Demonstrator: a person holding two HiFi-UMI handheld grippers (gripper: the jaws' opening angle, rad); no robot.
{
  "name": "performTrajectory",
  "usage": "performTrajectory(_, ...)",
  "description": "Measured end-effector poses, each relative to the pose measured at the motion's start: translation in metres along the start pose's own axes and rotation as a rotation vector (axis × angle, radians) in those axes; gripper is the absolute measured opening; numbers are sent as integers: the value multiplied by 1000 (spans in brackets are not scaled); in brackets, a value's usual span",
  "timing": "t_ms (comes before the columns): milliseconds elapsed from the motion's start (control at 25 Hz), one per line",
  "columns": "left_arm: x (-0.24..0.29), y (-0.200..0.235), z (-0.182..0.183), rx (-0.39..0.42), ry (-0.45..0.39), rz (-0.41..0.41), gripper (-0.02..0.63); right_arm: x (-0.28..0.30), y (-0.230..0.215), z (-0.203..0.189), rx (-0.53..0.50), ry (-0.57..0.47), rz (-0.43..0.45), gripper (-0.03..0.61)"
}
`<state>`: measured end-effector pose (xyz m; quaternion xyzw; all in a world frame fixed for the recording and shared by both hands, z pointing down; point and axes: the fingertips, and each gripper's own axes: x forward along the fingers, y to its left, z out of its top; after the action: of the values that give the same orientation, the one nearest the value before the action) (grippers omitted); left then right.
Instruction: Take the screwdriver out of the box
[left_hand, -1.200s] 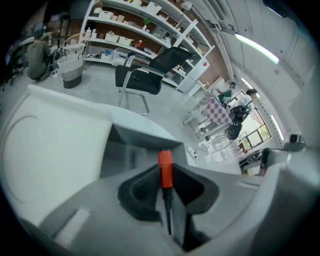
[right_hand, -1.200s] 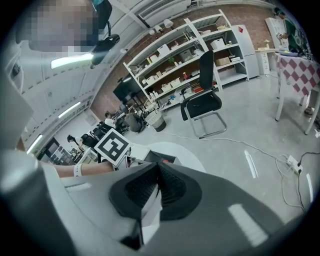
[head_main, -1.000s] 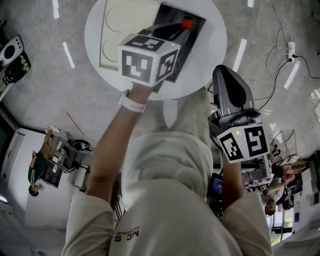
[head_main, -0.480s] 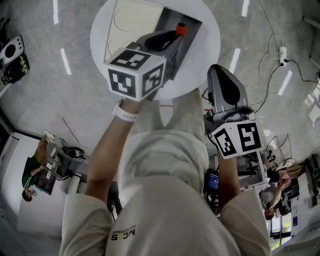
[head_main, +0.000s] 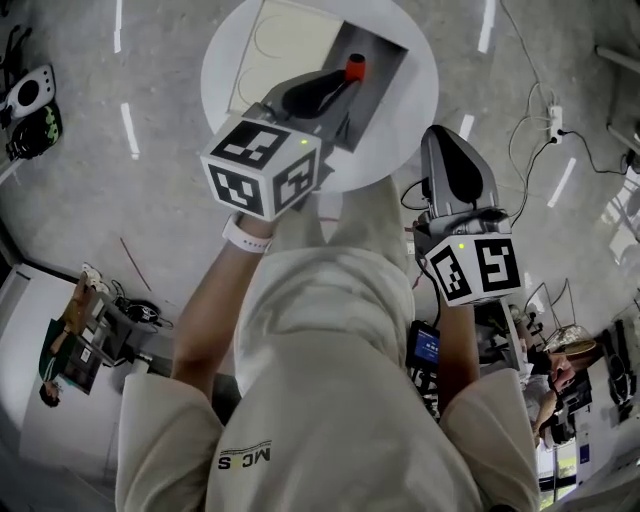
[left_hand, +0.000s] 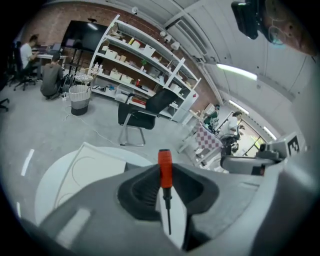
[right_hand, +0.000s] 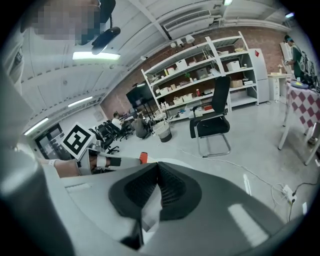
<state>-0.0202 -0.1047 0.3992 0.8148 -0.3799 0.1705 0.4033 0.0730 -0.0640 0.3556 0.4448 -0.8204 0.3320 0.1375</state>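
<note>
A screwdriver (head_main: 352, 70) with a red handle and thin dark shaft is held above the round white table (head_main: 400, 130). My left gripper (head_main: 335, 84) is shut on its shaft, and the handle sticks out past the fingertips. In the left gripper view the screwdriver (left_hand: 164, 164) stands between the jaws of the left gripper (left_hand: 166, 186), over the table (left_hand: 52, 185). The open box (head_main: 372, 55), grey inside with a cream lid (head_main: 285, 35), lies on the table beneath. My right gripper (head_main: 447, 140) hangs off the table's right side, shut and with nothing in it; its jaw tips meet in the right gripper view (right_hand: 158, 167).
A black chair (left_hand: 140, 112), a waste basket (left_hand: 79, 99) and long shelves (left_hand: 145, 55) stand beyond the table. Cables and a power strip (head_main: 553, 112) lie on the floor at right. People sit at desks at the far left (left_hand: 50, 77).
My left gripper has risen with the screwdriver, up and away from the box. The right gripper has risen too, still shut.
</note>
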Motion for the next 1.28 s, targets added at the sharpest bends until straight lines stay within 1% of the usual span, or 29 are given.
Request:
performTrajectory(120,-19,-8,8,-10,-28,-16,68,-9,10,12,-28,-17,-6,-3)
performTrajectory(320,-55,-20,30,19,-75,-14,67,-21,33,40,-71,-48,-6,-2)
performTrajectory(480,-82,-39,44,37,-126,-18,68,-39,44,59,-111,-77,-9,-3)
performTrajectory(640,-112,-52,57,29,-181,-28,67,-51,57,76,-141,-99,-18,-3)
performTrajectory(800,-146,-62,68,49,-243,-23,67,-62,67,86,-166,-124,-34,-2)
performTrajectory(920,-166,-77,76,71,-286,-13,67,-78,67,91,-159,-131,-46,-3)
performTrajectory(1040,-190,-93,86,88,-339,12,67,-97,71,101,-145,-142,-36,-2)
performTrajectory(1160,-222,-94,91,105,-392,35,67,-105,87,105,-154,-161,-33,-2)
performTrajectory(1280,-251,-90,94,159,-432,67,69,-102,102,104,-168,-177,-34,-3)
